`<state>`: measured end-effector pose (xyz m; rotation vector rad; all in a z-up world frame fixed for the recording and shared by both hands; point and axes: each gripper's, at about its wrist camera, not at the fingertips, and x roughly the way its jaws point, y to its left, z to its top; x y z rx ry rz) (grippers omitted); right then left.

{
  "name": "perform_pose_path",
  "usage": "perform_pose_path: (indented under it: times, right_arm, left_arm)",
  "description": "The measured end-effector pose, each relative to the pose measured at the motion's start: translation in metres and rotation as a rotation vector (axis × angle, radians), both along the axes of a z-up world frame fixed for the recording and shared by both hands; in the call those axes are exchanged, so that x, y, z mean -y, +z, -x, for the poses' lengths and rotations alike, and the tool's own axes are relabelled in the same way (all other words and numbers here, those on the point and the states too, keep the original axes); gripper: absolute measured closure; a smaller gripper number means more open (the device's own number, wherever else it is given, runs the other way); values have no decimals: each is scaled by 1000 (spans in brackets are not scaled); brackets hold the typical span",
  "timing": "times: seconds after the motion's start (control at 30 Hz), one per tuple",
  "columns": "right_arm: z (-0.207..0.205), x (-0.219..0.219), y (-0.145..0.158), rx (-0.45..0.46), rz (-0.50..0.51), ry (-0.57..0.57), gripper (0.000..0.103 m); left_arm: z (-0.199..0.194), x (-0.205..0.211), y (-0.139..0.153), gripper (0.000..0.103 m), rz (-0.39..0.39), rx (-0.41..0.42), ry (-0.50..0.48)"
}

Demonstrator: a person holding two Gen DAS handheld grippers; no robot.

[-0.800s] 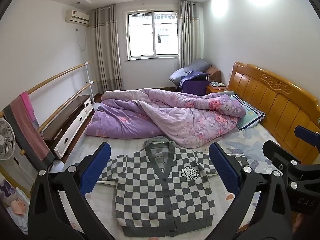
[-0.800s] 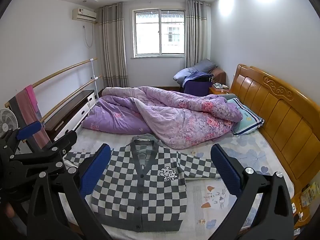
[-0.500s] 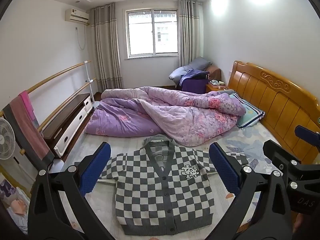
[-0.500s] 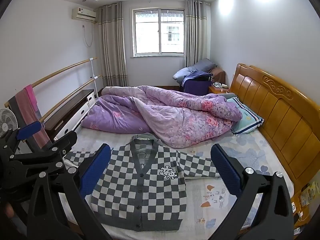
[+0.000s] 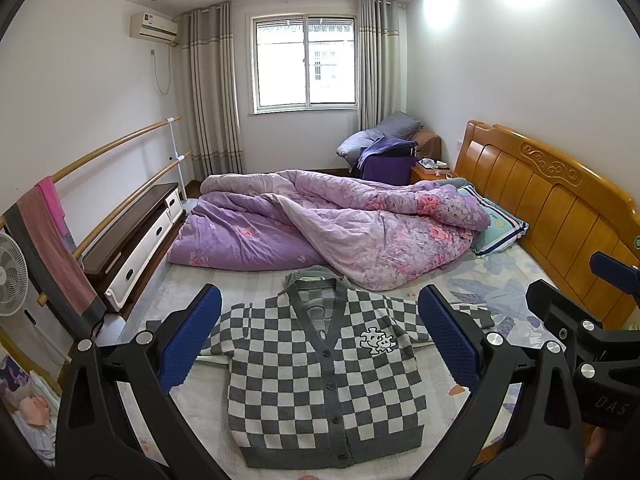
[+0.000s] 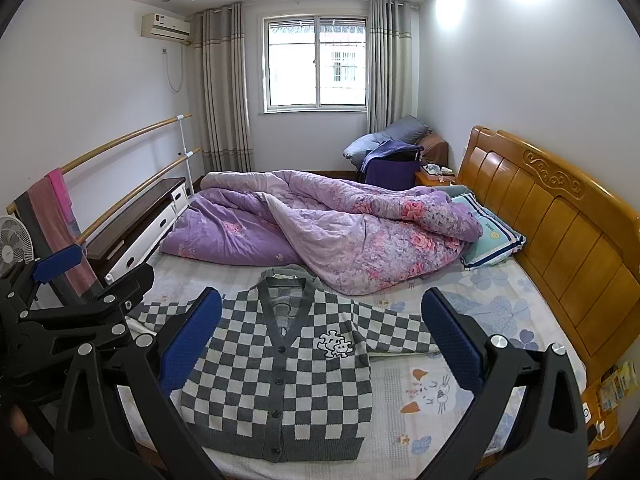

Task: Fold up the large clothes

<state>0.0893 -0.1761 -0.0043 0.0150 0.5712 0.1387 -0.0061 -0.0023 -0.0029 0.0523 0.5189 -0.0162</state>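
Observation:
A grey and white checkered cardigan lies flat and buttoned on the bed, sleeves spread to both sides, collar toward the quilt. My left gripper hovers above its chest, open, with nothing between the blue pads. My right gripper is also open and empty, held above the cardigan's right side. Each gripper shows at the edge of the other's view: the right gripper and the left gripper. Neither touches the fabric.
A crumpled purple floral quilt fills the far half of the bed, just past the collar. A wooden headboard and pillow are on the right. On the left stand a low cabinet, wall rails with a towel, and a fan.
Both views have dipped slightly, so the cardigan sits a little higher in frame. Both grippers stay wide open and the cardigan has not moved.

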Motion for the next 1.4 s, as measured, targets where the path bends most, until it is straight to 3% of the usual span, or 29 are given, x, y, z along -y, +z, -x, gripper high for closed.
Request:
perform_pose_path:
  times: [0.9, 0.93, 1.4]
  right_arm:
    - [-7, -6, -3, -10, 2, -2, 7]
    - [-7, -6, -3, -10, 2, -2, 7]
    - [-15, -21, -8, -13, 8, -4, 7]
  left_arm:
    - [-12, -7, -9, 5, 7, -11, 6]
    - [-10, -6, -19, 5, 9, -12, 8]
    - [-13, -14, -37, 5, 7, -20, 11]
